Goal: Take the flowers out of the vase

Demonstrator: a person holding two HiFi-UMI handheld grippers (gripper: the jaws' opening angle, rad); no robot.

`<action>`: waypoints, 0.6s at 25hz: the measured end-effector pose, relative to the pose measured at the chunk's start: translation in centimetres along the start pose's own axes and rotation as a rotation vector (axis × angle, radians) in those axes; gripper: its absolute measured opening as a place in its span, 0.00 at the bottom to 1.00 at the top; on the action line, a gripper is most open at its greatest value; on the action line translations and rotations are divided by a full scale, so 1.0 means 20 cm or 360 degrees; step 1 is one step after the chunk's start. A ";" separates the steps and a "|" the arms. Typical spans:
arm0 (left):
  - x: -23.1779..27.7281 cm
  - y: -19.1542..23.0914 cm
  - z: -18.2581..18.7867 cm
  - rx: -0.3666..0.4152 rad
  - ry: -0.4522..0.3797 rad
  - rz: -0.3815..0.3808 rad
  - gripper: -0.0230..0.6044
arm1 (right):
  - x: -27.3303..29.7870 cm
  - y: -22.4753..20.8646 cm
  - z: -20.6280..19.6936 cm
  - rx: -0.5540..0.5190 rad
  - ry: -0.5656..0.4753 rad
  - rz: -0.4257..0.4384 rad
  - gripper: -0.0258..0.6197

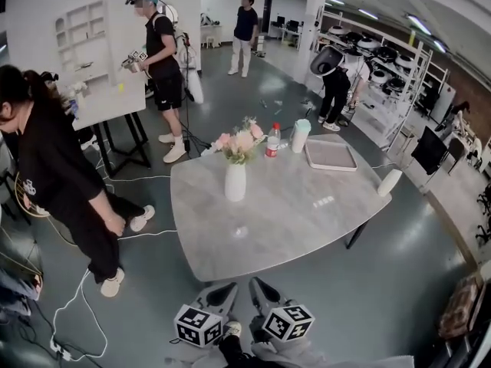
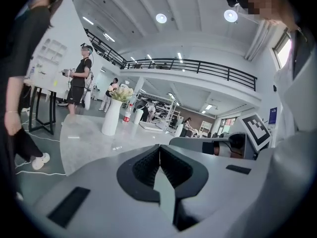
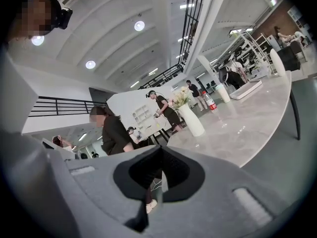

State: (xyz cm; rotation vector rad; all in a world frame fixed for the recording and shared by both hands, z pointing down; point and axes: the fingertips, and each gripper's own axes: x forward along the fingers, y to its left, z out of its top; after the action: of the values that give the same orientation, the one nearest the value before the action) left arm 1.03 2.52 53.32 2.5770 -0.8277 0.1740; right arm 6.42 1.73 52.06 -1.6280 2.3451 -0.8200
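Note:
A white vase (image 1: 235, 181) holding pink and white flowers (image 1: 241, 142) stands on the grey marble table (image 1: 284, 221), towards its far side. Both grippers hover side by side off the table's near edge, well short of the vase. The left gripper (image 1: 223, 293) and the right gripper (image 1: 261, 290) are both shut with nothing between their jaws. In the left gripper view the closed left gripper (image 2: 159, 148) points at the table, with the vase (image 2: 112, 117) and flowers (image 2: 122, 93) far ahead on the left. In the right gripper view the vase (image 3: 190, 119) and flowers (image 3: 181, 98) lie beyond the shut right gripper (image 3: 159, 150).
Behind the vase are a red-labelled bottle (image 1: 272, 140), a white cup (image 1: 300, 136) and a flat tray (image 1: 330, 155). A white cylinder (image 1: 389, 182) sits at the table's right edge. A person in black (image 1: 54, 175) stands left of the table, and cables (image 1: 77, 305) run over the floor.

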 end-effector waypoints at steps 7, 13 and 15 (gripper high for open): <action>0.12 0.16 0.06 -0.0023 0.0010 0.0011 0.04 | 0.19 -0.07 0.06 -0.0001 0.0011 0.0009 0.04; 0.20 0.28 0.10 -0.0021 0.0005 0.0018 0.04 | 0.32 -0.12 0.09 0.0002 0.0001 0.0005 0.04; 0.22 0.32 0.12 -0.0024 -0.0001 0.0019 0.04 | 0.35 -0.13 0.10 0.0001 -0.0002 0.0002 0.04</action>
State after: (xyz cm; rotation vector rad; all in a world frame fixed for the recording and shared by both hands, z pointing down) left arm 0.89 -5.42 54.54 2.5587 -0.8414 0.1697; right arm 6.62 -5.94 52.91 -1.6263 2.3444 -0.8189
